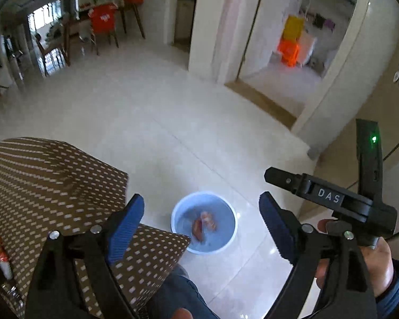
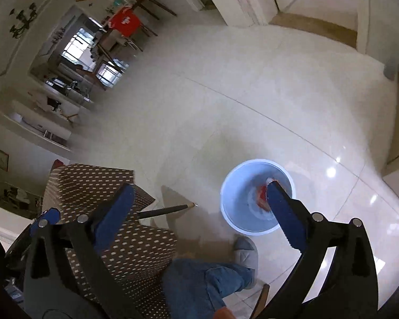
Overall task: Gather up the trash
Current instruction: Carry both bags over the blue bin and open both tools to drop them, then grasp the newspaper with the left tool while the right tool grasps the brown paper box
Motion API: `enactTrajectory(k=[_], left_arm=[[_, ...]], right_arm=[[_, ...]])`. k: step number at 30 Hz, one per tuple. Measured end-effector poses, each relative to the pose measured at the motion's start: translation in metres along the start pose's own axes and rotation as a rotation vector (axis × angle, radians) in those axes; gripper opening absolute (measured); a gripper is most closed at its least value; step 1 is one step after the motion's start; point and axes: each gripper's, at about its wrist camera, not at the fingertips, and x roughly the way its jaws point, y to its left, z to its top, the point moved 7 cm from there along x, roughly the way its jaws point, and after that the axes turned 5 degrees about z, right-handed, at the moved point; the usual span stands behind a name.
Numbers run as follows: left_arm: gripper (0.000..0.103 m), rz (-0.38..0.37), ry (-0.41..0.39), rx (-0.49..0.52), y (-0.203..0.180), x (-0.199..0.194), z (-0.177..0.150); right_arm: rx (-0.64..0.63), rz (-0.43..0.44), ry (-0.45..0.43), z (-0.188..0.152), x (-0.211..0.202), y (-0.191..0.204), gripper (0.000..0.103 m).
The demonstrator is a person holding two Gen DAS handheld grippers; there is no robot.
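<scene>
The left gripper is spread wide, holding nothing, and so is the right gripper. A blue bucket stands upright on the tiled floor, just beside the cloth-covered table's corner. Reddish trash lies in its bottom; its long axis is too blurred to tell.

White letters "DAS" on the right gripper body, other markings too blurred
</scene>
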Motion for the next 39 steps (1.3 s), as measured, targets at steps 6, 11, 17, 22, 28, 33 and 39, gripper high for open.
enactTrajectory(k=[6,11,17,22,28,33,39], left_arm=[[0.089,0.061,-0.130,-0.010,0.019,-0.069,0.002],[0.089,0.096,-0.199,-0.038,0.042,-0.113,-0.004],[0.089,0.184,-0.274,-0.082,0.086,-0.154,-0.012],[0.089,0.273,-0.331,-0.130,0.133,-0.188,-0.024],[0.089,0.399,-0.349,-0.185,0.191,-0.213,-0.054],[0.089,0.489,-0.328,-0.239,0.250,-0.219,-0.081],[0.089,0.563,-0.235,-0.224,0.302,-0.189,-0.094]], right_arm=[[-0.093,0.036,-0.066,-0.001,-0.031,0.060,0.097],[-0.181,0.073,-0.083,-0.005,-0.045,0.110,0.097],[-0.267,0.118,-0.079,-0.019,-0.047,0.168,0.097],[-0.356,0.165,-0.050,-0.039,-0.038,0.216,0.097],[-0.458,0.208,0.006,-0.074,-0.016,0.268,0.097],[-0.540,0.231,0.062,-0.113,0.009,0.305,0.097],[-0.599,0.248,0.136,-0.150,0.039,0.331,0.097]])
